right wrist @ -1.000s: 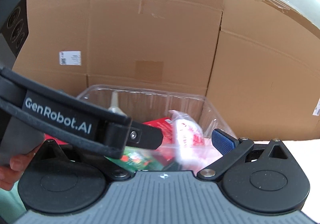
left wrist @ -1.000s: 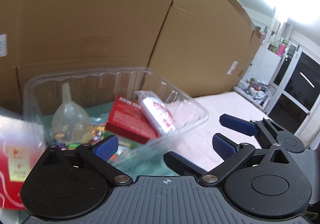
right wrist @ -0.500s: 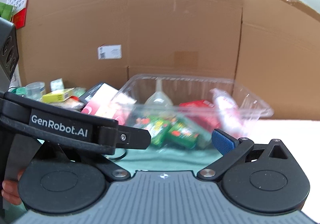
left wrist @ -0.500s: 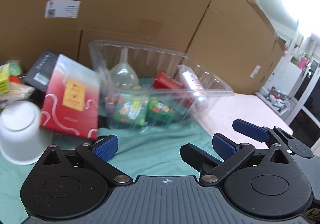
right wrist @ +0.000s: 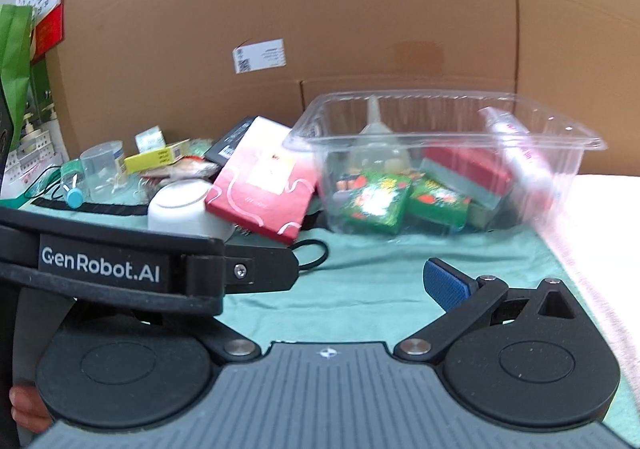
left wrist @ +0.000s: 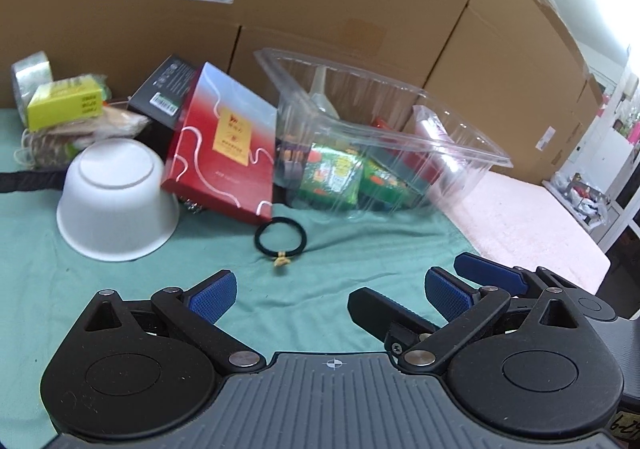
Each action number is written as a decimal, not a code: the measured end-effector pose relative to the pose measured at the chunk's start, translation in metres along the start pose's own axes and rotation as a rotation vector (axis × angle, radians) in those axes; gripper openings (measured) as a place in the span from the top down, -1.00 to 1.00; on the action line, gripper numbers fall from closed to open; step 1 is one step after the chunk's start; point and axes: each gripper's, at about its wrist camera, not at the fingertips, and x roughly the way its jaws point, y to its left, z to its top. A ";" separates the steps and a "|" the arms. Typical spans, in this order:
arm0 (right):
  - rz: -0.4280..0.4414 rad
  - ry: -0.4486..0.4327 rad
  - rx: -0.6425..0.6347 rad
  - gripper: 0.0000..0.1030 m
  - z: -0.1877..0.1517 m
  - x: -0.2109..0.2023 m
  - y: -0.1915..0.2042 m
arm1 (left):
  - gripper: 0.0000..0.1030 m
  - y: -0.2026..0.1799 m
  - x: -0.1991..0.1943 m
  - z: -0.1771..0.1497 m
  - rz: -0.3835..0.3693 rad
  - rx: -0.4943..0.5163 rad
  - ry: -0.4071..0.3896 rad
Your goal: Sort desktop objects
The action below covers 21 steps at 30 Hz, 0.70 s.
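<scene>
A clear plastic bin (left wrist: 460,137) (right wrist: 560,137) stands on the green cloth and holds a funnel (right wrist: 374,137), green packets (left wrist: 332,177), a red box and a white tube (right wrist: 520,153). A red gift box (left wrist: 224,141) (right wrist: 264,185) leans by it. A black hair tie (left wrist: 281,239) lies in front. A white bowl (left wrist: 116,201) sits upside down. My left gripper (left wrist: 330,295) is open and empty, short of the hair tie. My right gripper (right wrist: 360,281) is open and empty, with its left finger hidden behind the left gripper's body.
A yellow box (left wrist: 64,105), a tape roll (left wrist: 32,69), a black box (left wrist: 164,89) and a clear cup (right wrist: 100,169) lie at the left. Cardboard boxes (left wrist: 320,1) form a wall behind. A pink mat (left wrist: 528,225) lies to the right.
Both grippers have pulled back from the bin and down towards the cloth. The bowl, the red gift box and the hair tie have come into view.
</scene>
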 end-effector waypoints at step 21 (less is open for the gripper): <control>0.101 0.021 -0.022 -0.99 0.005 0.048 0.023 | -0.98 0.062 -0.012 0.016 0.035 -0.053 -0.098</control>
